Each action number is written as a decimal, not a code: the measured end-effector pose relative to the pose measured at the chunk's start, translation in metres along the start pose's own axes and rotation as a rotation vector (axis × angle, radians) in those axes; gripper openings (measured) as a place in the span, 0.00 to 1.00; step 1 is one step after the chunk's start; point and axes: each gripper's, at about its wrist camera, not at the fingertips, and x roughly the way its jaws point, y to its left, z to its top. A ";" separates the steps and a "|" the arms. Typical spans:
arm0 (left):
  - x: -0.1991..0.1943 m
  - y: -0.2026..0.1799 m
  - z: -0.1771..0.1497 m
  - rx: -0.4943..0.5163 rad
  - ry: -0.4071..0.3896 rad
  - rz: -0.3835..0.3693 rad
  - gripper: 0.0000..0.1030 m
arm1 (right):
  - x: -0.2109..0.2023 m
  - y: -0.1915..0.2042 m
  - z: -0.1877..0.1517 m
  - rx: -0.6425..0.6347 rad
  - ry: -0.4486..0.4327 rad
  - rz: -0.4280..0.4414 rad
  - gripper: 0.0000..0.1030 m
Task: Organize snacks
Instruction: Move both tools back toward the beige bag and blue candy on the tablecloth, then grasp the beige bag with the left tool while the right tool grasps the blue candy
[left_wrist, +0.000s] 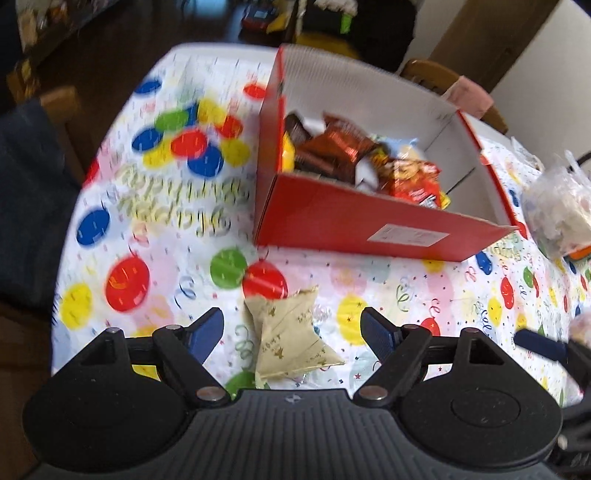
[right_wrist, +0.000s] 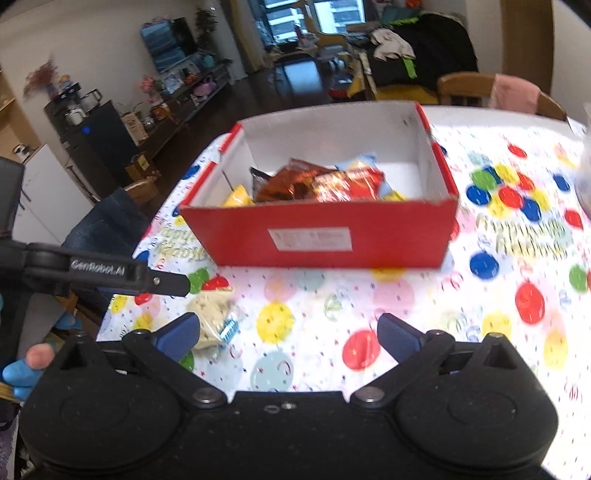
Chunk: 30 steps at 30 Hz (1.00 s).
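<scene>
Left gripper (left_wrist: 291, 328): jaws apart, straddling a beige packet (left_wrist: 291, 339) lying on the tablecloth (left_wrist: 388, 280). Right gripper (right_wrist: 288, 332): jaws apart, holding nothing. Red box (right_wrist: 321, 236) beyond both, containing snacks (right_wrist: 325, 181). A clear bag (left_wrist: 561, 206) sits beside the box.

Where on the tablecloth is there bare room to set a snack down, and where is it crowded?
Free: the tablecloth between the red box and the open right gripper, and the stretch right of the box. Crowded: the box interior, piled with snack packets, and the near left corner, where the beige packet lies between the open left gripper fingers.
</scene>
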 end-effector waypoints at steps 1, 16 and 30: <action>0.007 0.002 0.001 -0.017 0.023 -0.002 0.79 | 0.001 -0.002 -0.003 0.007 0.005 -0.003 0.99; 0.053 0.014 0.001 -0.125 0.123 -0.001 0.58 | 0.010 -0.015 -0.016 0.035 0.072 -0.032 0.97; 0.041 0.025 -0.008 -0.154 0.054 0.006 0.37 | 0.034 0.016 -0.007 -0.052 0.147 -0.008 0.92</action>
